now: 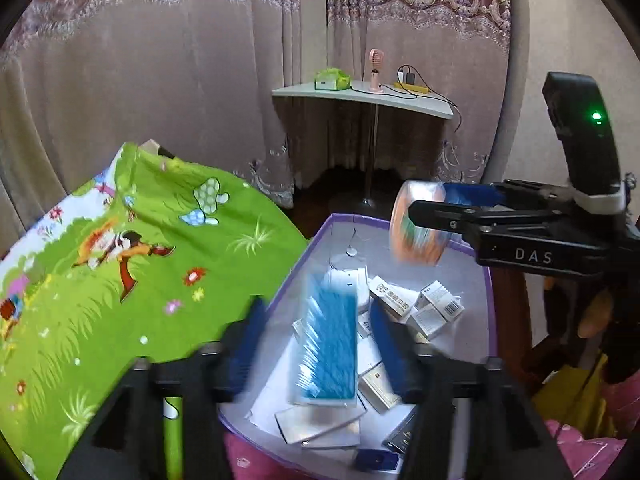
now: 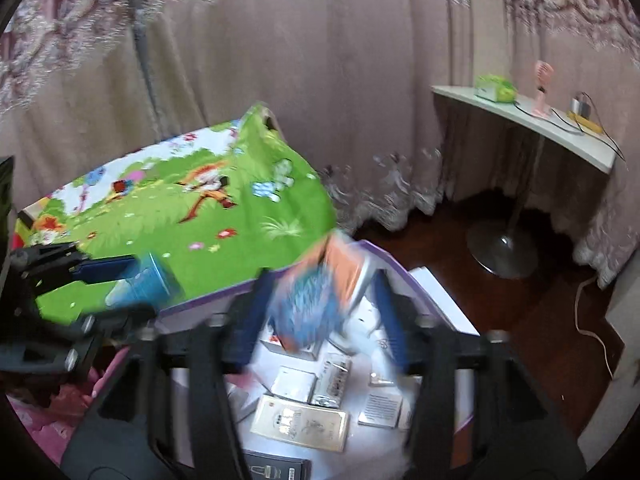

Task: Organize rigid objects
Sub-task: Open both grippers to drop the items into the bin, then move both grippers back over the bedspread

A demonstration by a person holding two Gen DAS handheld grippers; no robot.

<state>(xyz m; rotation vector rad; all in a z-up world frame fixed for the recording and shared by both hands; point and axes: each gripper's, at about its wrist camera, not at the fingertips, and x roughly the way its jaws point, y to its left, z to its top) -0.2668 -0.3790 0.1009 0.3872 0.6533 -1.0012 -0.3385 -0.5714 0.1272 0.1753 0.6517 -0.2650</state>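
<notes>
A purple-rimmed white bin (image 1: 316, 236) holds several small boxes (image 1: 434, 308). My left gripper (image 1: 316, 344) stands over it with fingers wide apart. A blurred blue-and-white flat box (image 1: 330, 344) hangs between them, touching neither finger clearly. In the right wrist view the left gripper (image 2: 132, 284) shows at the left with that blue box (image 2: 146, 286). My right gripper (image 2: 320, 312) is also spread over the bin (image 2: 400, 276), with a blurred orange-and-blue box (image 2: 320, 300) between its fingers. From the left wrist view the right gripper (image 1: 428, 206) shows beside this orange box (image 1: 418, 224).
A green cartoon-print cloth (image 1: 120, 272) covers the surface left of the bin. A white side table (image 1: 360, 98) on a metal stand sits before the curtains, with a pink fan (image 1: 375, 70) and a power strip. Pink fabric (image 1: 592, 452) lies lower right.
</notes>
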